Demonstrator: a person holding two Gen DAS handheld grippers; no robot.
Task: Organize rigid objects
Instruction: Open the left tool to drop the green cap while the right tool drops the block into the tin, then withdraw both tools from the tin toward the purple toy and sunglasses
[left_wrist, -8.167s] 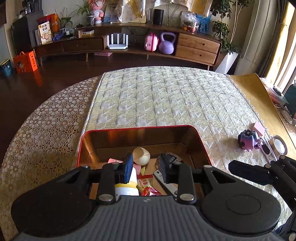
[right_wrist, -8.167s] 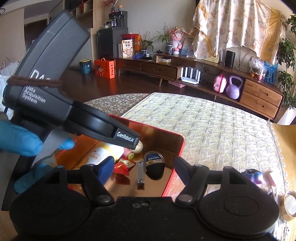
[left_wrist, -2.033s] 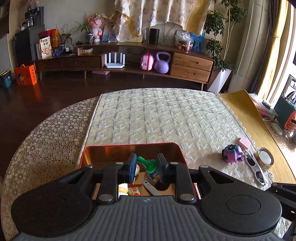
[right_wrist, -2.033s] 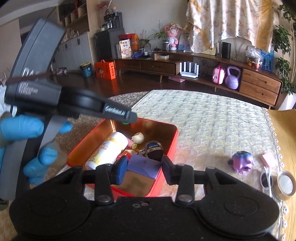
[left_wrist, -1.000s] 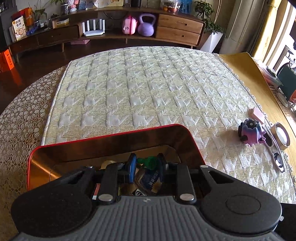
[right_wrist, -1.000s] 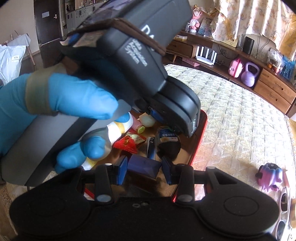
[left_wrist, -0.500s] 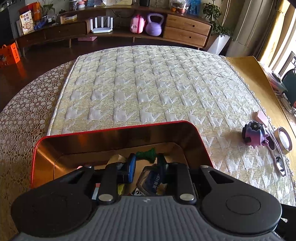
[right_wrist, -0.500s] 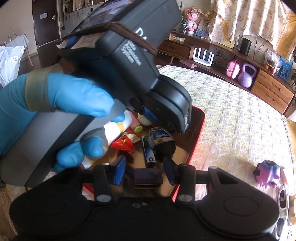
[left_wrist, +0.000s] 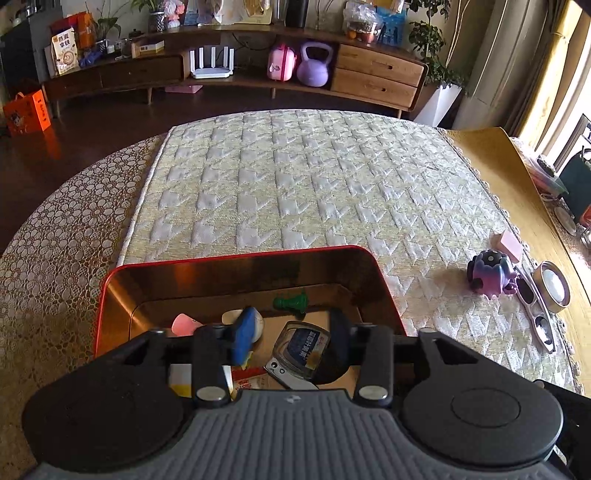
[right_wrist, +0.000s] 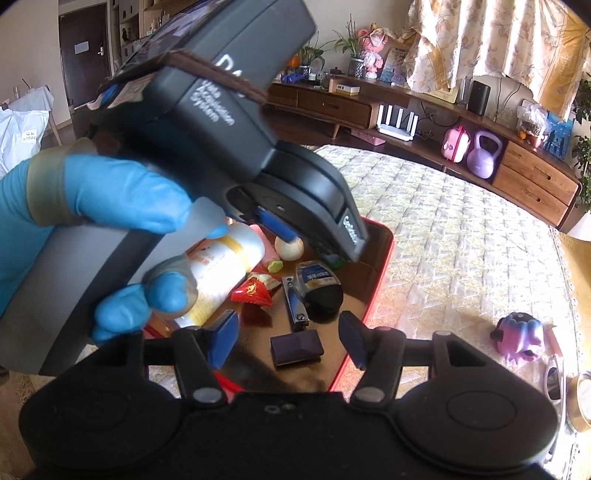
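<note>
A red-rimmed copper tray (left_wrist: 236, 260) (right_wrist: 380, 266) sits at the near edge of the quilted table. In it lie a green figure (left_wrist: 291, 302), a dark purple block (right_wrist: 296, 347), a nail clipper (right_wrist: 295, 302), a labelled round tin (left_wrist: 306, 349), a white bottle (right_wrist: 221, 273), a garlic-like bulb (right_wrist: 289, 250) and red wrappers (right_wrist: 255, 291). My left gripper (left_wrist: 291, 338) is open above the tray, empty. My right gripper (right_wrist: 286, 338) is open just above the purple block, empty.
On the cloth to the right of the tray lie a purple octopus toy (left_wrist: 489, 273) (right_wrist: 521, 338), a pink block (left_wrist: 511, 242), sunglasses (left_wrist: 535, 314) and a tape roll (left_wrist: 552, 288). The left gripper's body and a blue-gloved hand (right_wrist: 122, 206) fill the upper left of the right wrist view.
My left gripper let go of the green figure into the tray and opened. My right gripper let go of the purple block onto the tray floor and opened wide.
</note>
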